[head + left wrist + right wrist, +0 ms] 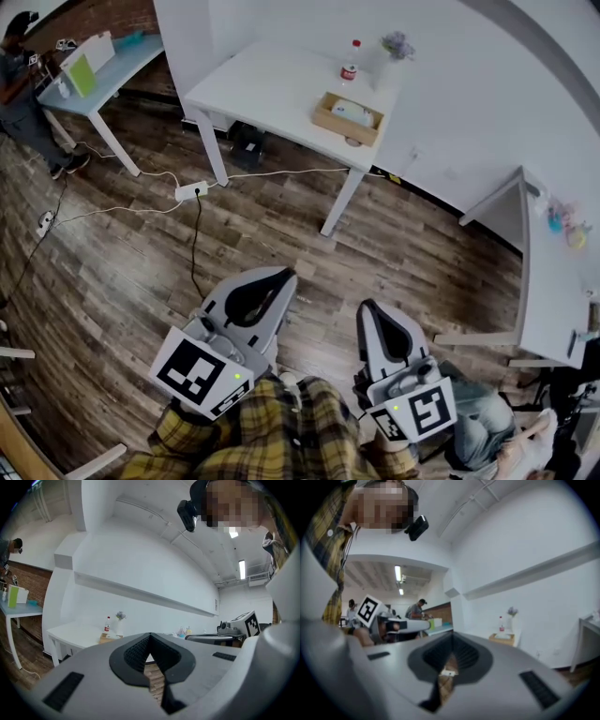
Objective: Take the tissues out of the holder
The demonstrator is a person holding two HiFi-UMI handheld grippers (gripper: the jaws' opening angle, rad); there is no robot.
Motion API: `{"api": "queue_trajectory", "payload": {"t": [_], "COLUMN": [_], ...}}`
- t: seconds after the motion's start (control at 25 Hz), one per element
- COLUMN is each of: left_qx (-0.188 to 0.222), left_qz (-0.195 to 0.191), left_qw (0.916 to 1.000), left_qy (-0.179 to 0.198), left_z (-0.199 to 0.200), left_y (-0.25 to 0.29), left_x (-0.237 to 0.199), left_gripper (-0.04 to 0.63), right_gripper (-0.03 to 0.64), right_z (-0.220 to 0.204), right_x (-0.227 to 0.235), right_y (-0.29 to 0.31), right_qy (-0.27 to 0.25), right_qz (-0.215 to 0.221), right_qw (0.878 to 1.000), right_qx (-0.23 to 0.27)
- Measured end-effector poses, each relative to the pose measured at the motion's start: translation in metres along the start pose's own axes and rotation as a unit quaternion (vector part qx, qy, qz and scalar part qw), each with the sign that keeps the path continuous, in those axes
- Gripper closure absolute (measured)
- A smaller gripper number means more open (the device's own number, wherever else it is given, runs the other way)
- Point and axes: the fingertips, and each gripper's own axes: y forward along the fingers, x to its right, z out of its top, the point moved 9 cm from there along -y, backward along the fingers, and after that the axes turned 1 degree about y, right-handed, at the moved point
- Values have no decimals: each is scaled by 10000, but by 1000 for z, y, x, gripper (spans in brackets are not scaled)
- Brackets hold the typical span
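A wooden holder (328, 116) with a white pack of tissues (351, 112) lies on the white table (272, 89) across the room. Both grippers hang close to my body over the wood floor, far from that table. My left gripper (281, 275) is shut with nothing in it, and so is my right gripper (367, 307). In the left gripper view the jaws of the left gripper (150, 637) meet at the tip, and the holder (106, 640) shows small beyond them. The right gripper view has the right gripper (451, 637) shut and the holder (502, 639) far off to the right.
A red-capped bottle (351, 64) and a vase with flowers (394, 47) stand behind the holder. A power strip (192, 190) with cables lies on the floor near the table legs. A second table (108, 70) with a person (21, 84) is far left, and a white desk (553, 281) is on the right.
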Motion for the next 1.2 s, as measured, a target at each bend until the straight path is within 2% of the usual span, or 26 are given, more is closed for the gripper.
{"api": "queue_trajectory", "payload": {"t": [0.4, 0.76, 1.0, 1.2], "left_qx": [-3, -153, -275, -200], "left_qz": [-395, -629, -583, -339], "left_qw": [9991, 9978, 9979, 9992], "left_qy": [157, 121, 51, 76], "left_z": [31, 34, 32, 45], "left_y": [80, 143, 197, 254], "left_x": [-119, -185, -220, -247], "left_gripper": [583, 583, 583, 583], "right_gripper": [607, 609, 607, 608], "right_z": [22, 27, 30, 46], "right_x": [40, 76, 122, 174], "right_y": [132, 208, 259, 299], "right_qy": [-90, -13, -10, -71], "right_qz": [-318, -475, -398, -187], "right_qw": [9994, 9988, 9990, 9995], "right_qx": [80, -74, -206, -233]}}
